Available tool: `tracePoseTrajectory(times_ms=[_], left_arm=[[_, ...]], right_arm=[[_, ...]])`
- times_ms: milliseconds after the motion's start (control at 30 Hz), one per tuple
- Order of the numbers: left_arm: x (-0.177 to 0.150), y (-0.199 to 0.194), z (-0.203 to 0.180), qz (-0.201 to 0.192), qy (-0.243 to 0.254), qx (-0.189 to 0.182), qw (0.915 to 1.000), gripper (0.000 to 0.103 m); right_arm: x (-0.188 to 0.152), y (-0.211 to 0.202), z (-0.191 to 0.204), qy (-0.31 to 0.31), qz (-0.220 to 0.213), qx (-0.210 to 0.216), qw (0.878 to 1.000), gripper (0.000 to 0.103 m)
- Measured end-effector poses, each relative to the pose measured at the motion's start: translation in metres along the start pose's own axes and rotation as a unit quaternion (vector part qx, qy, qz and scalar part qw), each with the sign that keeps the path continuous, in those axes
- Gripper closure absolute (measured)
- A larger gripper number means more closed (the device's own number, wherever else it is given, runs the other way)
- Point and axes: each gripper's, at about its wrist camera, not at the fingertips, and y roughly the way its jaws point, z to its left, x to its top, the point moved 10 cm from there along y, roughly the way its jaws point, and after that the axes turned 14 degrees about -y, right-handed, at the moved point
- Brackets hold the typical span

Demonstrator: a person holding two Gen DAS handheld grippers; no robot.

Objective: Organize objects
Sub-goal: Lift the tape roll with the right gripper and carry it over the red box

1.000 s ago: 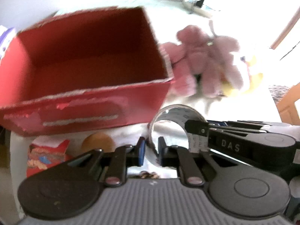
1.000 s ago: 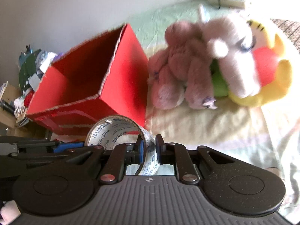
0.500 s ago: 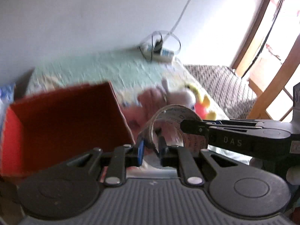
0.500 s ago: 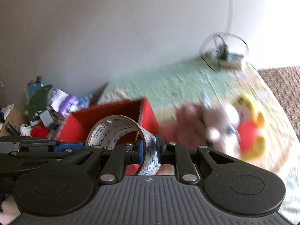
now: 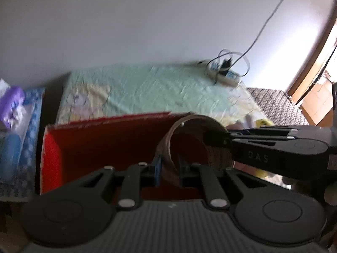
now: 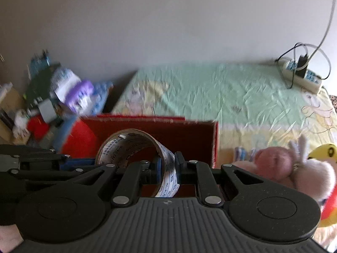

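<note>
Both grippers are shut on one roll of clear tape (image 6: 137, 149), which also shows in the left wrist view (image 5: 189, 139). My left gripper (image 5: 169, 169) pinches its left wall, my right gripper (image 6: 167, 168) its right wall. The roll hangs above the open red cardboard box (image 6: 189, 135), which also shows in the left wrist view (image 5: 101, 143). Each gripper's body shows from the side in the other's view. A pile of plush toys, pink (image 6: 271, 164) and yellow (image 6: 324, 151), lies right of the box on the bed.
The bed has a pale green and yellow sheet (image 6: 221, 88). A white power strip (image 6: 303, 76) with cables lies at its far corner by the wall. Cluttered packages (image 6: 69, 92) sit left of the bed. A blue and purple pack (image 5: 14, 113) lies left of the box.
Both grippers have lifted and tilted up with the tape roll between them. The box dropped low in view, the plush toys slid to the right edge, and the wall fills the top.
</note>
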Motion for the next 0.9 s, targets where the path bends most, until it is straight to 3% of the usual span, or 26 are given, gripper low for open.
tracePoseTrajectory(times_ms=[233, 467, 567, 900], left_arm=[[-0.009, 0.054, 0.043, 0.066, -0.024, 0.003, 0.9975, 0.091], [-0.019, 0.084, 0.066, 0.092, -0.027, 0.011, 0.9954, 0.088], [-0.019, 0.088, 0.073, 0.094, -0.023, 0.018, 0.9951, 0.082], [-0.019, 0.102, 0.097, 0.104, -0.023, 0.073, 0.9917, 0.082]], right_arm=[[-0.013, 0.050, 0.010, -0.045, 0.066, -0.018, 0.997, 0.092], [-0.020, 0.072, 0.008, -0.078, 0.103, -0.040, 0.991, 0.092], [-0.022, 0.080, 0.006, -0.079, 0.117, -0.042, 0.989, 0.091], [-0.017, 0.083, 0.003, -0.074, 0.109, -0.049, 0.990, 0.087]])
